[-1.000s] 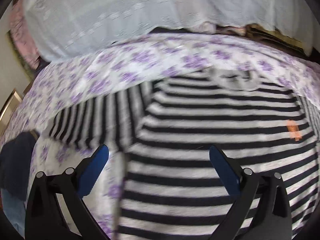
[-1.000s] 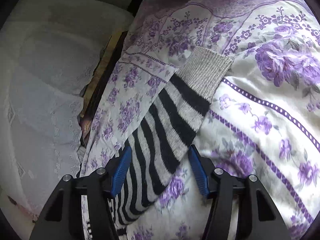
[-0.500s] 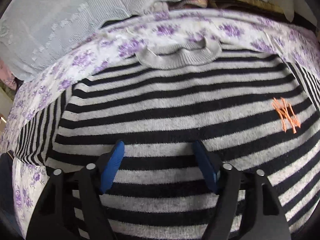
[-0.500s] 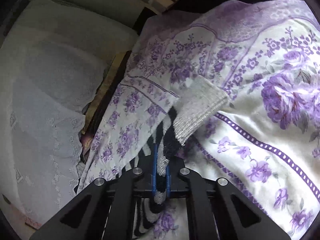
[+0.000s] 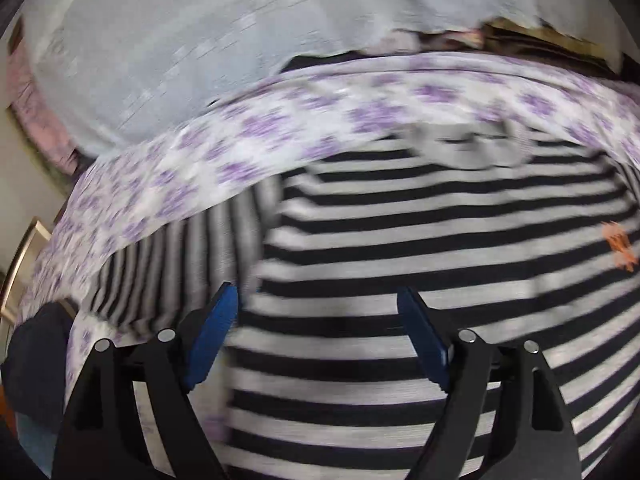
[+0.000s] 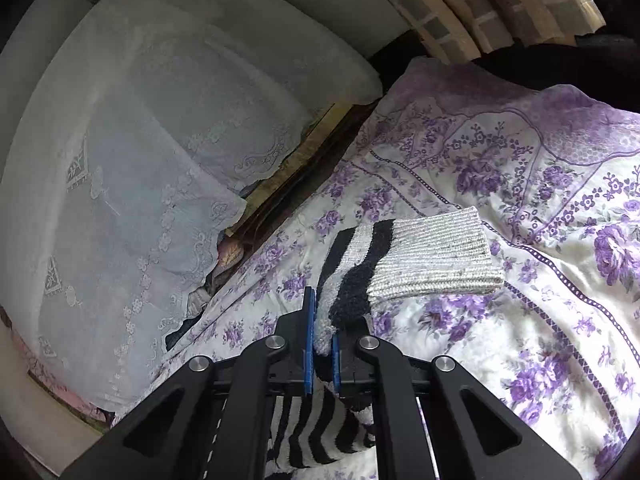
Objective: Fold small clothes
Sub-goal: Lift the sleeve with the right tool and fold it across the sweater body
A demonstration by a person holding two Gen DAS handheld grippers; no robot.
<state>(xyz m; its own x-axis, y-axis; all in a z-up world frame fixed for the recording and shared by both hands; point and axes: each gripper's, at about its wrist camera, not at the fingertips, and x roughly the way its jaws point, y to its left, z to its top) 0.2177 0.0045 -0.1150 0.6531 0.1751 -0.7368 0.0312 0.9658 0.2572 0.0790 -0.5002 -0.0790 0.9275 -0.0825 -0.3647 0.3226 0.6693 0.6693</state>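
1. The striped sweater lies spread flat, front up, on the bed's purple-flowered bedspread, with its grey collar toward the far edge and an orange mark on the chest.
2. The right tongs are pressed together on one sleeve, pinching the striped knit just behind the grey ribbed cuff; the cuff hangs free above the bedspread.
3. The left tongs are spread over the sweater's body near the other sleeve; their jaws have just been opening a little, and nothing is pinched between them, the knit lying beneath.
4. Handling, as I judge it: the sweater is a soft, light, thick knit that will drape, stretch and sag rather than hold a line, yet it is not slippery, so the pads should bite well.
5. The denser ribbed parts, the cuff, collar and hem, look the surest places to hold; a pinch in the loose body may drag one layer only.
6. A lace-covered cushion sits just behind the bed.
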